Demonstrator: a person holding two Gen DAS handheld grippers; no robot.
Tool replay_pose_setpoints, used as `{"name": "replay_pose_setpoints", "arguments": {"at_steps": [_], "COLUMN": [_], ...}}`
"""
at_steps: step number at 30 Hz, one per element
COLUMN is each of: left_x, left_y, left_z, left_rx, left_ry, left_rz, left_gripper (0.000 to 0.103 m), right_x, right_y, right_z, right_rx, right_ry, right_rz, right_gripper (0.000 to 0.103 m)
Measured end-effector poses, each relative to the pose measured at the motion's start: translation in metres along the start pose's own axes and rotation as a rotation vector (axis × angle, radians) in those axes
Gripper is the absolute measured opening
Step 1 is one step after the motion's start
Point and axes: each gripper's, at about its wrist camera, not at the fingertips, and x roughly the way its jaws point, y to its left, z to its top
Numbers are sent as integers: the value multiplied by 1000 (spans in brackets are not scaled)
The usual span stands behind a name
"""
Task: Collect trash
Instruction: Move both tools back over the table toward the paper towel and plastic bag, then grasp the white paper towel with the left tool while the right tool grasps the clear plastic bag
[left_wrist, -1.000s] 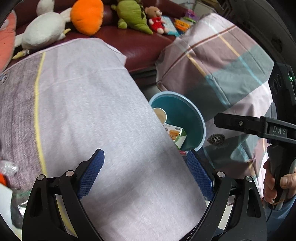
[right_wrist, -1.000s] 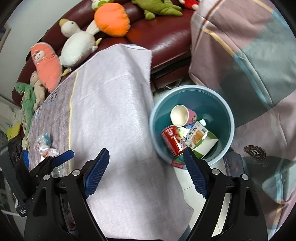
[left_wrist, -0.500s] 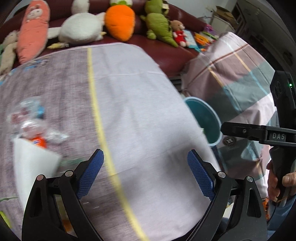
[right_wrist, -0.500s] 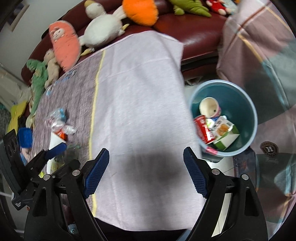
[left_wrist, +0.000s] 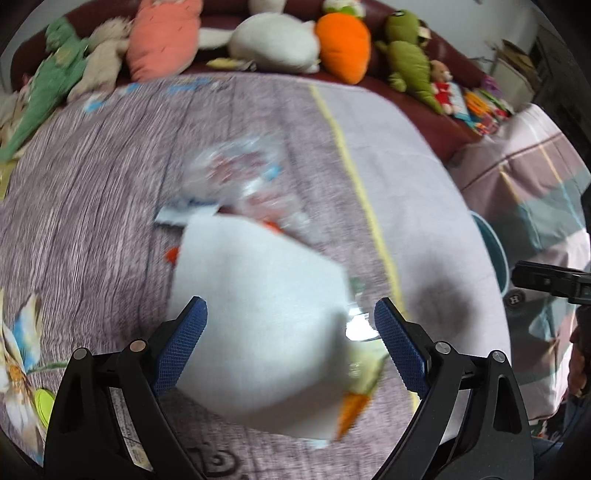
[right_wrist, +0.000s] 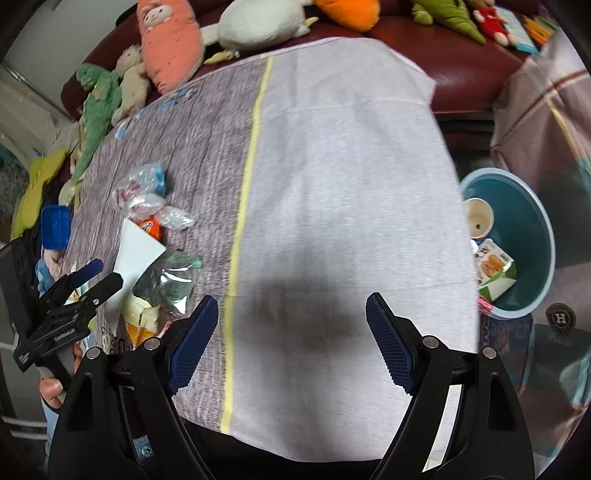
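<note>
My left gripper (left_wrist: 291, 343) is open, its jaws on either side of a white paper sheet (left_wrist: 258, 306) lying on the cloth-covered table (left_wrist: 92, 206). Crumpled clear plastic wrappers (left_wrist: 243, 177) lie just beyond the sheet, blurred. In the right wrist view the same sheet (right_wrist: 135, 254), the wrappers (right_wrist: 147, 192) and a clear and yellow snack bag (right_wrist: 162, 291) lie at the table's left, with the left gripper (right_wrist: 88, 284) at them. My right gripper (right_wrist: 291, 339) is open and empty above the pale cloth. The teal trash bin (right_wrist: 532, 236) stands on the floor at right, holding a cup and a carton.
Plush toys (left_wrist: 273, 40) line a dark red sofa (right_wrist: 461, 62) behind the table. A plaid-covered seat (left_wrist: 535, 184) stands at right, past the bin (left_wrist: 493, 251). A yellow stripe (right_wrist: 243, 206) runs down the cloth.
Both grippers have swung left, away from the bin. My left gripper has come down over the white sheet and wrappers, which now fill its view.
</note>
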Motion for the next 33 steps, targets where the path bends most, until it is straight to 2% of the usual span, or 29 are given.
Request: {"name": "replay_pose_setpoints", "arguments": {"at_steps": [5, 9, 11, 13, 18, 19, 20, 23, 24, 25, 26, 29, 33], "left_x": [16, 17, 17, 16, 4, 1, -1, -2, -2, -2, -2, -5, -3], "left_y": [20, 28, 31, 34, 44, 48, 50, 64, 69, 72, 76, 88, 102], "left_z": [-4, -7, -9, -9, -7, -6, -6, -4, -3, -3, -2, 0, 3], "left_rx": [-23, -36, -38, -48, -80, -85, -91, -131, -141, -150, -162, -187, -227], "left_ry": [42, 22, 11, 9, -29, -39, -43, -43, -48, -48, -48, -68, -61], "left_rz": [-13, -28, -33, -45, -66, -68, -69, -96, -81, -78, -81, -74, -111], "left_gripper": [92, 90, 72, 62, 61, 55, 44, 42, 36, 22, 18, 15, 15], "right_x": [16, 27, 31, 35, 45, 47, 49, 55, 57, 58, 61, 68, 82], "right_y": [21, 34, 39, 43, 54, 57, 61, 72, 78, 81, 88, 104, 128], "right_z": [4, 7, 9, 11, 15, 16, 18, 24, 27, 29, 34, 47, 64], "right_rx": [-25, -39, -43, -47, -67, -72, -77, -86, -96, -102, -115, -135, -165], "right_ry": [29, 47, 53, 61, 76, 79, 83, 87, 87, 87, 85, 81, 81], "right_rz": [6, 5, 2, -1, -2, -1, 0, 10, 15, 18, 27, 61, 116], "right_gripper": [79, 79, 79, 79, 79, 79, 79, 79, 79, 79, 79, 79, 79]}}
